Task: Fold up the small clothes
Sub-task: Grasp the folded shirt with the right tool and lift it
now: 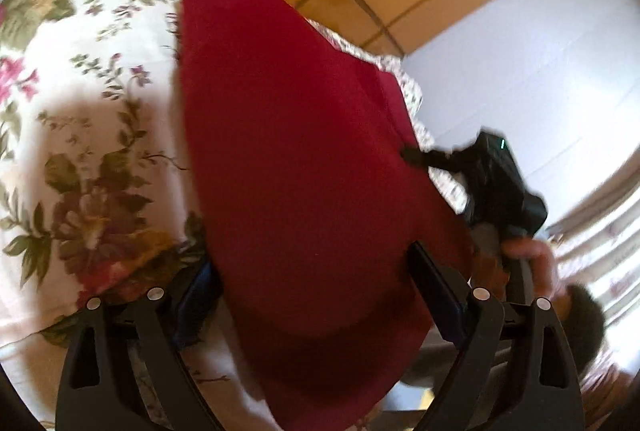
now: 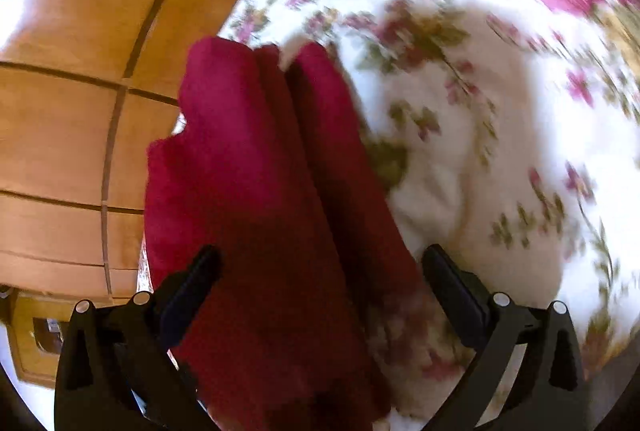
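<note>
A dark red garment (image 1: pixel 296 151) lies on a floral bedspread (image 1: pixel 80 103), stretching away from my left gripper (image 1: pixel 316 271). The left jaws stand wide apart with the cloth's near end between them, not pinched. In the right wrist view the same red garment (image 2: pixel 256 191) shows folded lengthwise in ridges near the bed's edge. My right gripper (image 2: pixel 320 263) is open, its fingers either side of the cloth. The right gripper also shows in the left wrist view (image 1: pixel 412 153), its tip at the garment's right edge, held by a hand (image 1: pixel 532 259).
The floral bedspread (image 2: pixel 480 111) covers the bed. A tiled orange-brown floor (image 2: pixel 72 111) lies beyond the bed's edge. A white wall (image 1: pixel 520 51) and striped fabric (image 1: pixel 600 231) are at the right in the left wrist view.
</note>
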The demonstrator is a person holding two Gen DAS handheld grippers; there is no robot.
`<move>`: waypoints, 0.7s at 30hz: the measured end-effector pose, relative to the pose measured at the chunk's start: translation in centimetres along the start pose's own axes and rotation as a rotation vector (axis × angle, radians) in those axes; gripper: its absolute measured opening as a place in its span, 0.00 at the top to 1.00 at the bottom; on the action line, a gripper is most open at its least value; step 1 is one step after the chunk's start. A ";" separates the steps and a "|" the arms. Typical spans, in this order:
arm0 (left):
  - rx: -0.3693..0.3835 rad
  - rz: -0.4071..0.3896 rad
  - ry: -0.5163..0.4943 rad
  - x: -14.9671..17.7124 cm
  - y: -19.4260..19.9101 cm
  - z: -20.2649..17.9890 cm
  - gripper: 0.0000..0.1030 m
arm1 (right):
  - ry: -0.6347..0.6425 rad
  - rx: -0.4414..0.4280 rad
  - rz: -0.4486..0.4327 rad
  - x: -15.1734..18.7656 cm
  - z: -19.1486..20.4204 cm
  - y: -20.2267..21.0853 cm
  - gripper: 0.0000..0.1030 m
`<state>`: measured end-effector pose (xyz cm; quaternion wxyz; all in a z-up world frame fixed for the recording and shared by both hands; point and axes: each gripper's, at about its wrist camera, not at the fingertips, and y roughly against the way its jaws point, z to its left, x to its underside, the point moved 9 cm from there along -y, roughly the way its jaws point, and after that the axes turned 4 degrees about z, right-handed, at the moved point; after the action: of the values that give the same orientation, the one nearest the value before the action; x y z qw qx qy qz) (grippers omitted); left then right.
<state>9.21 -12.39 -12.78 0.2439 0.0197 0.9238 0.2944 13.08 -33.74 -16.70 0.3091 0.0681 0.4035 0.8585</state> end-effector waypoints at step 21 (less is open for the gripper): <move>-0.168 -0.096 -0.317 -5.3 0.5 -6.5 0.47 | 0.209 -0.043 -0.181 -3.4 4.5 6.2 0.61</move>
<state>10.76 -16.43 -5.59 0.4012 0.0012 0.8459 0.3515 14.49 -35.79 -8.69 0.3428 -0.0649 0.4196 0.8380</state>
